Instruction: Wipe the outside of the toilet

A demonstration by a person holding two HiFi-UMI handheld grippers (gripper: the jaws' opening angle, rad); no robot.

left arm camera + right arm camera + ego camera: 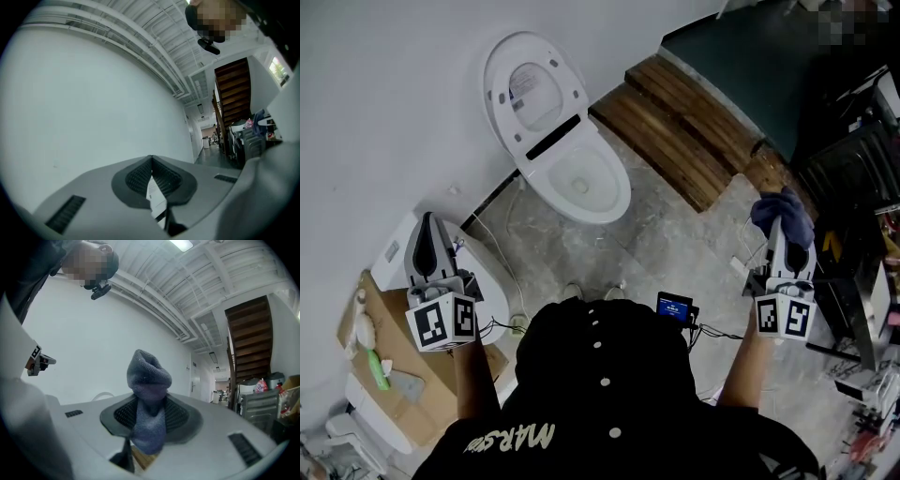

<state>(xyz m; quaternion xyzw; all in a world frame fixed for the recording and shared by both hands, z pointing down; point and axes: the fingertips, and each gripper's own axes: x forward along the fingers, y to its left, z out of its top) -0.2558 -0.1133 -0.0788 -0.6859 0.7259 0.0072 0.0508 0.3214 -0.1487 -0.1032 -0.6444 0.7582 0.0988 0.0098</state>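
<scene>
Right tool (150,414): jaws pinched on a bunched blue-grey knitted cloth (149,380), its wad standing above the tips. Left tool (151,165): jaws pressed together, nothing between them. White ceramic toilet (619,178), lid raised, on the grey stone floor (675,253) ahead, between both tools and well apart from each.

Pale lettering on the person's black garment (511,438), on the side of the left gripper (427,225), begins "MARS"; the remaining characters are illegible. No other text is legible.
</scene>
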